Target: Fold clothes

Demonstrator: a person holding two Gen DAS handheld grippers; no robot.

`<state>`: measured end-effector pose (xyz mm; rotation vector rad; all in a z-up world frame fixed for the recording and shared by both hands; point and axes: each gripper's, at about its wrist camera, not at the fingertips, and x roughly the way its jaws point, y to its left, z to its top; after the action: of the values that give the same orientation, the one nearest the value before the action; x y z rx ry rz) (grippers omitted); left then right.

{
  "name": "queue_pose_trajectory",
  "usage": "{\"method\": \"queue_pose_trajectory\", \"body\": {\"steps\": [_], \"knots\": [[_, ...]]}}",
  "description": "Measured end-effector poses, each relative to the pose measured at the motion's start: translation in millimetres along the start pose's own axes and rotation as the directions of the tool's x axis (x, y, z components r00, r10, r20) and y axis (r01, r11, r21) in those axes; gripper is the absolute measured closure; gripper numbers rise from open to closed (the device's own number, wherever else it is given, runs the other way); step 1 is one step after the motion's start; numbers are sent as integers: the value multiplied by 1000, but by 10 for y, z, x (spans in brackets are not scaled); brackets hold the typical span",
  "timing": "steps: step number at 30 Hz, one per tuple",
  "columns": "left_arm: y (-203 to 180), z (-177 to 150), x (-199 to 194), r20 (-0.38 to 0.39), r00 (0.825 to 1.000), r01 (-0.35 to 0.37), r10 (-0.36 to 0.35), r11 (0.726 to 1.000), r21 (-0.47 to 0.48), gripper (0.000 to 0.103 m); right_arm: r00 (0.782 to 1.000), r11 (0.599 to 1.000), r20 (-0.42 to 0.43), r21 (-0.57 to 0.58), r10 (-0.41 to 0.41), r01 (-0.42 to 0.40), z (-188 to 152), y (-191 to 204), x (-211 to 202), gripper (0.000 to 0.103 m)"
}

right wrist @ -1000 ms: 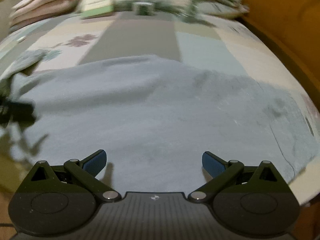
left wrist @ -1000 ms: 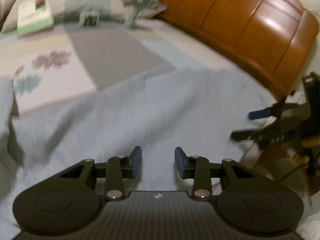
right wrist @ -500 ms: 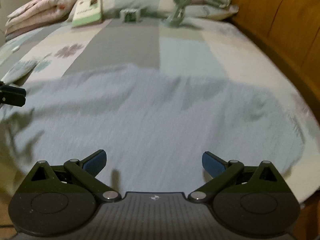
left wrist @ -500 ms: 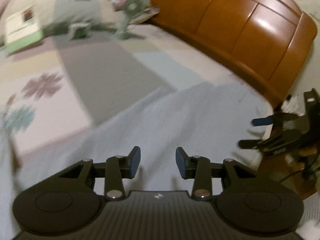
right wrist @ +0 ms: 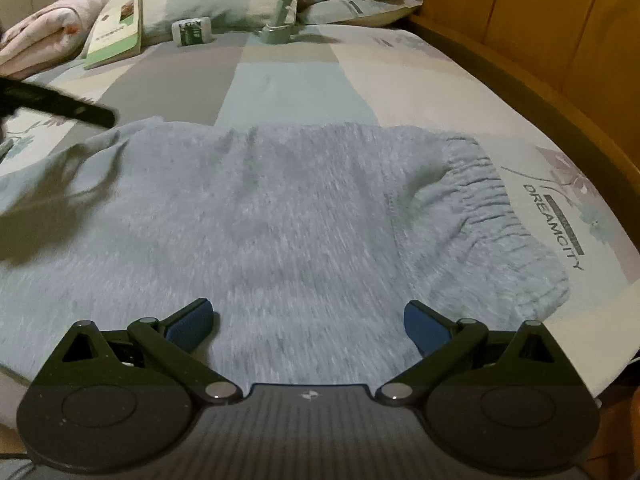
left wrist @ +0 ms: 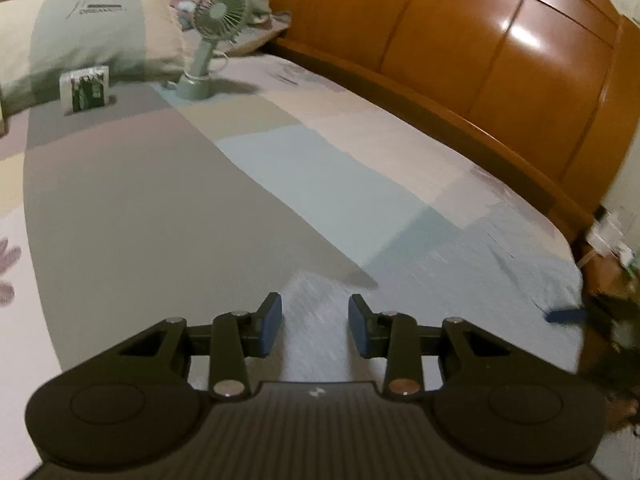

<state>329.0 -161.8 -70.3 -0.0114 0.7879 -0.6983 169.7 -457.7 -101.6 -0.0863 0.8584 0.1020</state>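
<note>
The fuzzy, pale-blue knit garment [right wrist: 280, 216] lies flat on my patchwork bedsheet [right wrist: 288, 80], its ribbed elastic band [right wrist: 492, 208] bunched at the right. My right gripper [right wrist: 308, 320] hangs wide open above its near edge; my left gripper [left wrist: 315, 330] is part-open, empty. Since a second ago the left view has swung toward the glossy wooden headboard [left wrist: 500, 60].
</note>
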Motion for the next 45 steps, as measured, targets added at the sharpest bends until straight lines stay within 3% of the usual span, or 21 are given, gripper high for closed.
{"method": "queue_pose_trajectory", "body": {"steps": [4, 13, 17, 21, 28, 32, 38, 40, 42, 45], "knots": [[80, 118, 225, -22, 1000, 19, -19, 1000, 9, 69, 1000, 1000, 8, 4, 0, 0, -22, -1, -6, 0], [-29, 50, 520, -104, 995, 23, -5, 985, 172, 67, 1000, 1000, 20, 5, -3, 2, -25, -1, -4, 0], [-116, 43, 497, -134, 991, 51, -24, 977, 206, 96, 1000, 1000, 16, 4, -16, 16, -5, 24, -11, 0], [-57, 72, 295, -48, 999, 0, 6, 992, 128, 101, 999, 1000, 15, 6, -29, 29, 7, 45, -42, 0], [145, 130, 213, -25, 997, -68, 68, 998, 6, 100, 999, 999, 9, 6, -38, 38, 30, 55, -110, 0], [25, 176, 17, 22, 1000, 11, -11, 1000, 12, 89, 999, 1000, 39, 2, -27, 27, 117, 24, -161, 0], [-394, 48, 328, -113, 983, 152, -144, 986, 63, 86, 993, 1000, 114, 10, 17, -18, 406, -132, -29, 0], [-412, -12, 452, -132, 984, 129, -120, 990, 60, 84, 992, 1000, 125, 14, 23, -25, 477, -210, 50, 0], [-386, -58, 554, -140, 986, 97, -89, 994, 47, 84, 997, 999, 77, 28, -32, 29, 439, -335, 189, 0], [-301, -58, 534, -131, 987, 98, -98, 995, -3, 86, 996, 1000, 93, -7, -12, 13, 291, -493, 209, 4]]}}
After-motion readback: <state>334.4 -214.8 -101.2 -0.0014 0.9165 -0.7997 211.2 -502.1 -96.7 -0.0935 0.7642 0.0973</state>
